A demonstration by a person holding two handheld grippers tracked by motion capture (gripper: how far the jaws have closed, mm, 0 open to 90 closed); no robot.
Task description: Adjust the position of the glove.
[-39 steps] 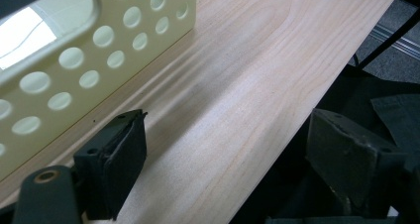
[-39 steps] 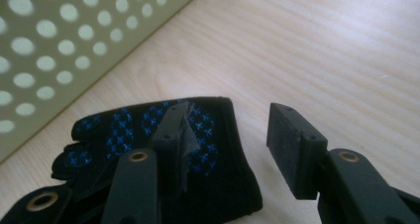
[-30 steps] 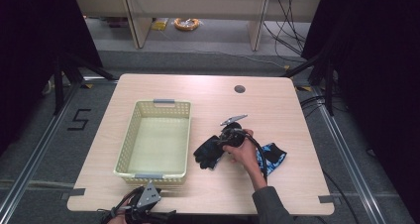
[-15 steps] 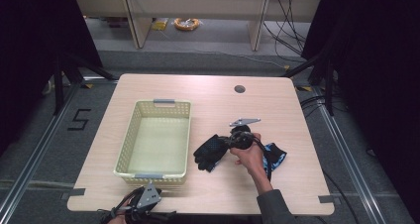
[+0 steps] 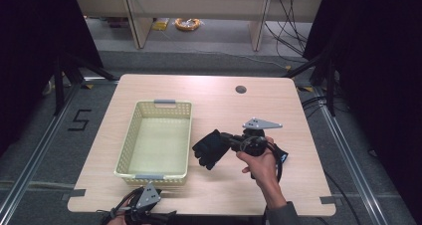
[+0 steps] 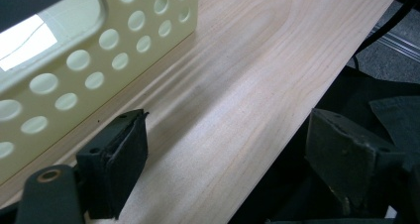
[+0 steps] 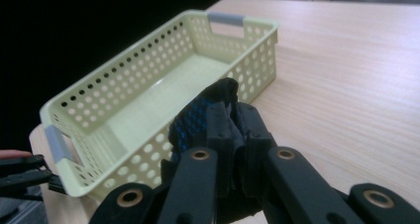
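Note:
A black glove with a blue-dotted palm hangs just above the table, to the right of the pale yellow basket. My right gripper is shut on its cuff end, and the jaws pinch the fabric with the basket right behind. A second glove, black and blue, lies on the table under the right hand. My left gripper rests at the table's near edge, and its jaws stand open with nothing between them, beside the basket's wall.
The wooden table has a round cable hole at the back right. The basket holds nothing. Beyond the table's far edge lie shelving legs and cables on the floor.
My right hand has risen and shifted a little to the right, and the black glove has come up off the table in its jaws. The left gripper has stayed put.

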